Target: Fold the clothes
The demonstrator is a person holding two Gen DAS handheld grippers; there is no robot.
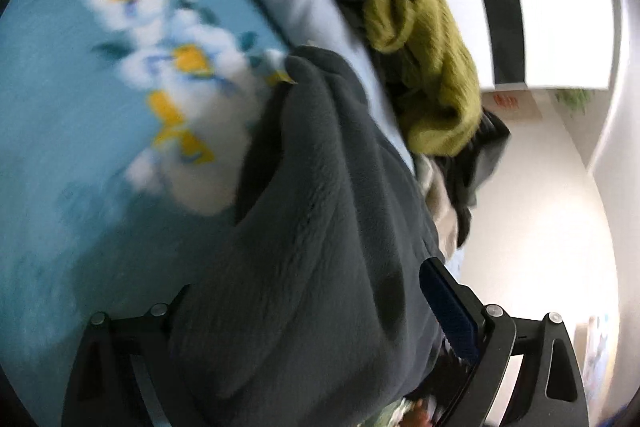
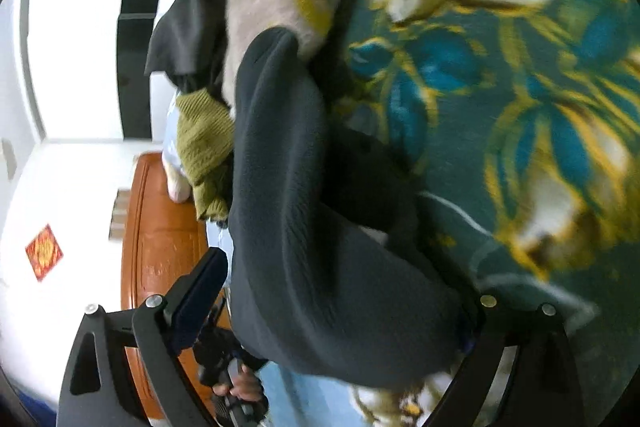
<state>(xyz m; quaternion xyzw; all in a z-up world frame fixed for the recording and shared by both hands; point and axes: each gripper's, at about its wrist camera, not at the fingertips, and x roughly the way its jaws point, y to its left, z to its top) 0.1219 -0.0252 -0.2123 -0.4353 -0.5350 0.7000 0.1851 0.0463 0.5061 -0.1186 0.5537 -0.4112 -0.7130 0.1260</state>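
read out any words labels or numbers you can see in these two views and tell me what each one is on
None can be read.
Red square paper on the white wall: gold marks, too blurred to read.
Red marks on a pale sign on the far wall: too small and blurred.
Dark grey fleece garment: no label showing.

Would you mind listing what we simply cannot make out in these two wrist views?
- Left wrist view: one of the left gripper fingers is buried under the dark grey fleece garment.
- Left wrist view: the flower print on the blue bedspread is smeared by motion blur.
- Right wrist view: one right gripper finger is covered by the fleece.
- Both views: the fleece's full outline runs off the bottom edge.
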